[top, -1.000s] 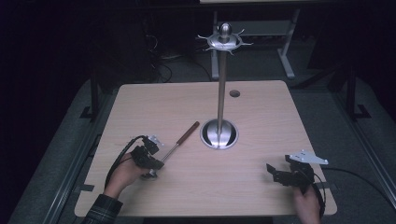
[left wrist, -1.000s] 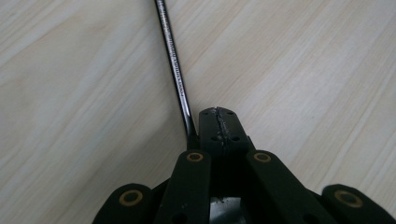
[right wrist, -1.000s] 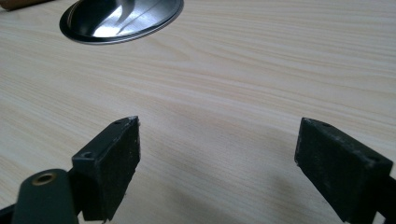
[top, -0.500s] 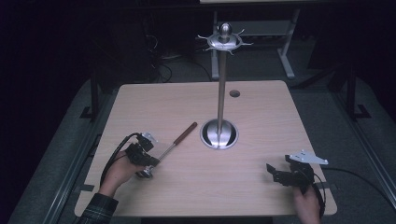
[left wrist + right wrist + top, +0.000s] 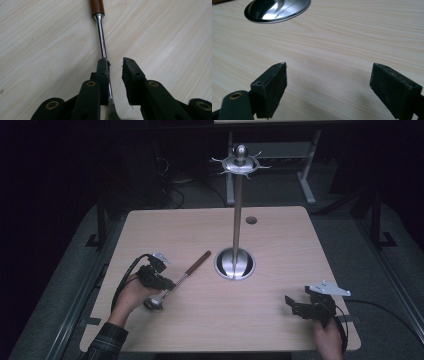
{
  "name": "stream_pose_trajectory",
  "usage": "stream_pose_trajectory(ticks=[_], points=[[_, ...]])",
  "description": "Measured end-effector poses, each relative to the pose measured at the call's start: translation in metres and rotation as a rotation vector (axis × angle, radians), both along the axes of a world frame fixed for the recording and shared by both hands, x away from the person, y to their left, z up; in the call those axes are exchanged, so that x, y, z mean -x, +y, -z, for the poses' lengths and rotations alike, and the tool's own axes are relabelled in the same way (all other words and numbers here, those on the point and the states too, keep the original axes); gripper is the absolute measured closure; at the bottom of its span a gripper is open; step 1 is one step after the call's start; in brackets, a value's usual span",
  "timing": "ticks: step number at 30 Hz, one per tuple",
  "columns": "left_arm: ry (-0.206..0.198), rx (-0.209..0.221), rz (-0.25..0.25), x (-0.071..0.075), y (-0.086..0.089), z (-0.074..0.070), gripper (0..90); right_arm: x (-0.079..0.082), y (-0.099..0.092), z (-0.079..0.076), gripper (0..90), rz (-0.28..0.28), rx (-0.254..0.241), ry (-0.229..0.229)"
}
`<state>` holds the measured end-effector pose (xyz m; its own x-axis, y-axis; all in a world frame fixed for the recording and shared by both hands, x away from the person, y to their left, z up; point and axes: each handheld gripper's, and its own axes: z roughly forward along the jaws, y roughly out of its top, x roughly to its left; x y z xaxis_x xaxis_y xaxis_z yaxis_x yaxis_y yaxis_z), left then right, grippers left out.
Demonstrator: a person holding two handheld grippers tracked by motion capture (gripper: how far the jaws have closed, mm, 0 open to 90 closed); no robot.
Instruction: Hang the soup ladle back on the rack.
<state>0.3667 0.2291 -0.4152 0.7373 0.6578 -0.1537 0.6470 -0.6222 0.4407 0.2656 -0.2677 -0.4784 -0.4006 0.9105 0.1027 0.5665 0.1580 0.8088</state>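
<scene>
Seen from the high view: a ladle [image 5: 176, 281] lying flat on the wooden table [image 5: 280, 245], at the left front part, with its metal bowl near the person's left hand [image 5: 131, 294] and its brown wooden handle pointing toward the round base of the steel stand [image 5: 235, 263]. Handle end near that base, but not touching it.

Left gripper [image 5: 115, 62] placed over the thin metal shaft of the ladle [image 5: 102, 42], low above the table. Jaws just opened a little, now with a narrow gap between them. Shaft running along the inner face of the left jaw (touching it or only very close, hard to tell), while the other jaw stands clearly away from the shaft. No real grip on the ladle, then; resting on the wood by its own weight.

Right gripper [image 5: 296, 305] at the right front part of the table, well apart from the ladle, held in the right hand [image 5: 327, 335]. Jaws wide open in the right gripper view, nothing between them except bare table [image 5: 352, 45]; stand base [image 5: 277, 9] visible farther away at the top.
</scene>
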Motion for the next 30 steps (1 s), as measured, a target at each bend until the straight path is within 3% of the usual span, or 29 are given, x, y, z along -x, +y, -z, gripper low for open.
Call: stream_pose_trajectory(ticks=[8, 10, 18, 22, 24, 30], points=[[0.001, 0.029, -0.021, -0.019, -0.013, -0.007, 65.5, 0.000, 0.000, 0.000, 13.6, 0.001, 0.002, -0.003], [-0.005, 0.013, -0.004, -0.023, -0.014, -0.009, 64.4, 0.001, 0.000, 0.000, 13.6, 0.001, 0.002, -0.002], [-0.015, 0.002, -0.015, -0.046, -0.037, -0.010, 59.6, 0.000, 0.000, 0.000, 13.6, -0.001, -0.003, -0.002], [-0.011, 0.010, -0.030, -0.058, -0.045, -0.007, 59.3, 0.000, 0.000, 0.000, 13.6, -0.002, -0.004, -0.002], [0.004, -0.015, -0.009, -0.066, -0.051, 0.000, 59.1, 0.000, -0.001, 0.000, 13.6, -0.002, -0.009, -0.002], [0.024, -0.056, 0.012, -0.071, -0.061, 0.012, 59.1, 0.000, -0.001, 0.000, 13.6, -0.003, -0.013, 0.000]])
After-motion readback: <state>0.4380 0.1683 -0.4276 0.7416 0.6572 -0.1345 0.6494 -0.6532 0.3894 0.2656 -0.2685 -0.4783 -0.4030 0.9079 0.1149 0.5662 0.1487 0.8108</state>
